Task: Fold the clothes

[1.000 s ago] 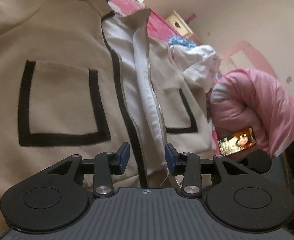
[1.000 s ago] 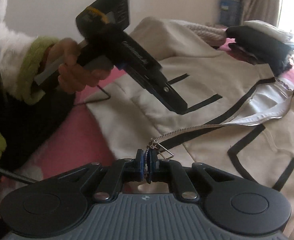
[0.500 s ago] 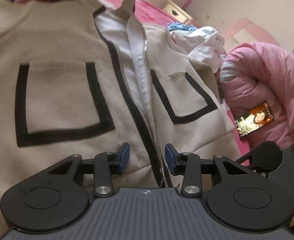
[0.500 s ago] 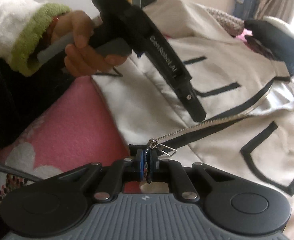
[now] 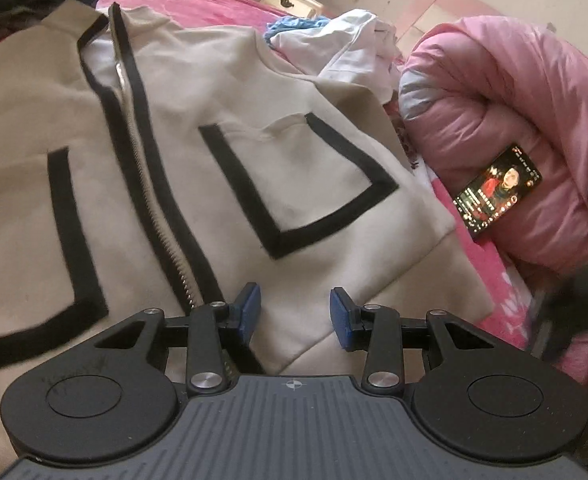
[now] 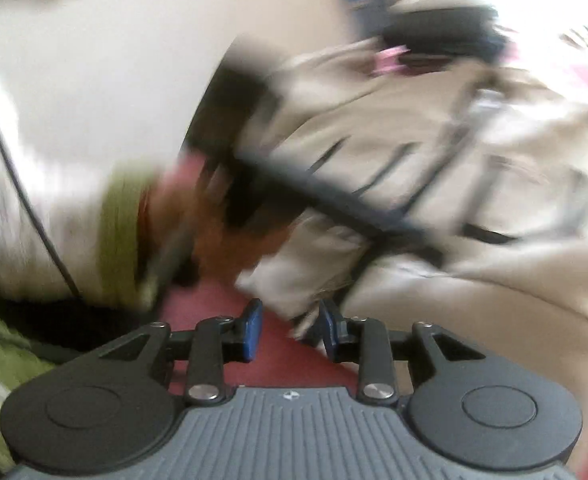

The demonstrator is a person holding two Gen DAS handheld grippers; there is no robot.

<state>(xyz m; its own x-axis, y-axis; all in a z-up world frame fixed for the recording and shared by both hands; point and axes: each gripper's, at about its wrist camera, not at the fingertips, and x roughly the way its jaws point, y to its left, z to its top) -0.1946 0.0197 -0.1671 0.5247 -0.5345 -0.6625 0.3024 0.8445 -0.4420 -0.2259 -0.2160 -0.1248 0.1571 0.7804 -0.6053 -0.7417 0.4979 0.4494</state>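
Observation:
A beige zip jacket with black trim and black-outlined pockets lies spread face up on a pink bed. Its zipper runs down the middle to the hem. My left gripper is open just above the hem, to the right of the zipper, with nothing between its fingers. The right wrist view is heavily blurred. There my right gripper is open near the jacket's lower edge and holds nothing. The other gripper, held in a hand, crosses that view above the jacket.
A pink puffy duvet bulges at the right with a lit phone leaning on it. White and blue clothes are piled behind the jacket. A dark folded stack sits at the far end of the bed.
My right gripper has opened and let go of the zipper end. The jacket front now lies closed and flat. My left gripper has shifted right of the zipper; both views moved fast.

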